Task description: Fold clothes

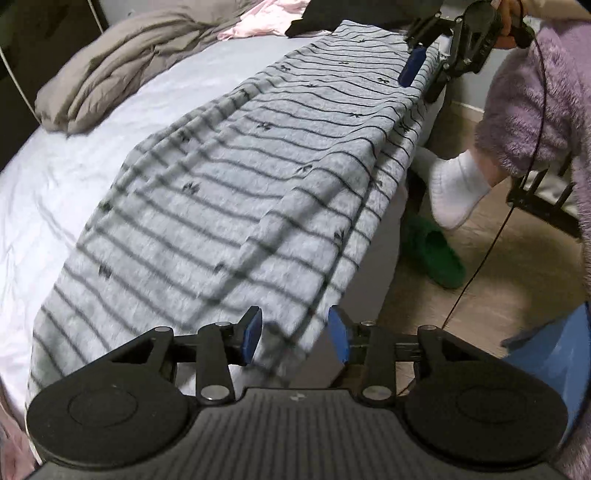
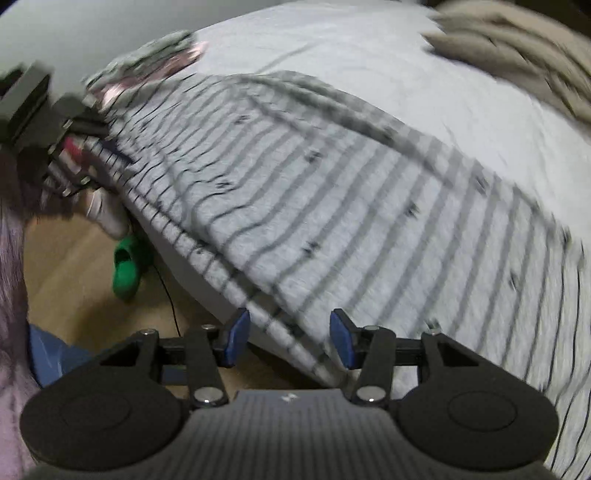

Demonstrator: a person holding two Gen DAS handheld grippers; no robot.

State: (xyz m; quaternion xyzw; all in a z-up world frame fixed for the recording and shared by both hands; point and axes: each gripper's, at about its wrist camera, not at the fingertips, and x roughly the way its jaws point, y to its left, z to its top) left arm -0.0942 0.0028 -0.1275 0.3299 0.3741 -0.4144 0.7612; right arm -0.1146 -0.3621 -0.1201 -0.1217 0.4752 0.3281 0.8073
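A grey garment with thin dark stripes and small dark motifs (image 1: 258, 158) lies spread along the bed's edge, one side folded over; it also shows in the right wrist view (image 2: 332, 192). My left gripper (image 1: 295, 334) is open, its blue pads on either side of the garment's near corner at the bed edge. My right gripper (image 2: 286, 338) is open, its pads astride the garment's hem at the other end. The right gripper also shows in the left wrist view (image 1: 424, 70) at the far end. The left gripper appears blurred in the right wrist view (image 2: 70, 147).
The bed has a white sheet (image 1: 92, 155). A rumpled taupe duvet (image 1: 122, 66) and pink clothes (image 1: 266, 18) lie at its far side. On the wooden floor are a green slipper (image 1: 436, 254), my white-socked foot (image 1: 458, 184) and a black cable (image 1: 491, 243).
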